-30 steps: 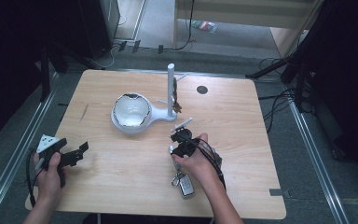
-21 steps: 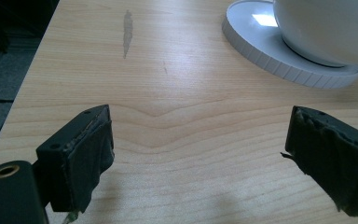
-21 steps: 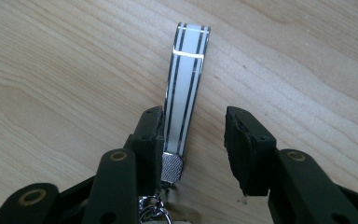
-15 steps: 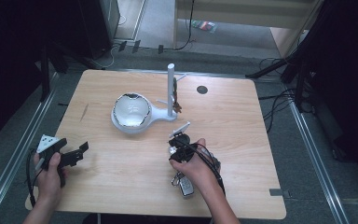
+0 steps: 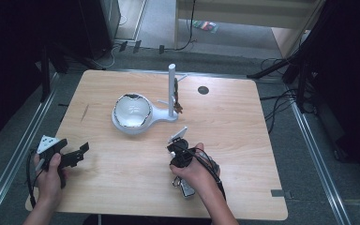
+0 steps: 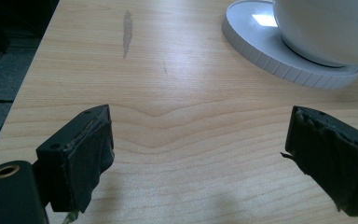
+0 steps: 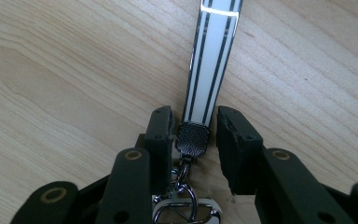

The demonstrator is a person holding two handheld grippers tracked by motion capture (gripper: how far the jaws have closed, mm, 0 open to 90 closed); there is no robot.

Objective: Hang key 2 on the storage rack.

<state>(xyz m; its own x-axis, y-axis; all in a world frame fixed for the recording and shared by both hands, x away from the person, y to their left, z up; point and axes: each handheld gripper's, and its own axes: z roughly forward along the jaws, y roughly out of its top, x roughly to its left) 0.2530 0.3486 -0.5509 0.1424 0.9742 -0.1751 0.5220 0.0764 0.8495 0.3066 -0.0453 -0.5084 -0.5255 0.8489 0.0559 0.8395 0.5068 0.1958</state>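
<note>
My right gripper (image 7: 193, 116) points down at the table, its jaws standing on either side of a keychain's black metal clasp (image 7: 192, 139). The jaws have just been closing on it; a thin gap still shows beside the right pad (image 7: 230, 135). A white strap with dark stripes (image 7: 212, 60) runs away from the clasp, and a silver key ring (image 7: 182, 212) lies below it. In the high view a hand holds this gripper (image 5: 180, 152) at the table's middle front. My left gripper (image 5: 78, 154) hovers open at the front left, nothing between its pads (image 6: 86, 158).
A white stand has a round bowl-like base (image 5: 132, 112) and an upright post (image 5: 171, 89) at the table's centre back; its rim (image 6: 279, 56) lies ahead of the left gripper. A small dark item (image 5: 178, 104) hangs by the post. A dark round hole (image 5: 203, 90) marks the tabletop.
The right hand has shifted slightly toward the near edge. The left hand and gripper have stayed still.
</note>
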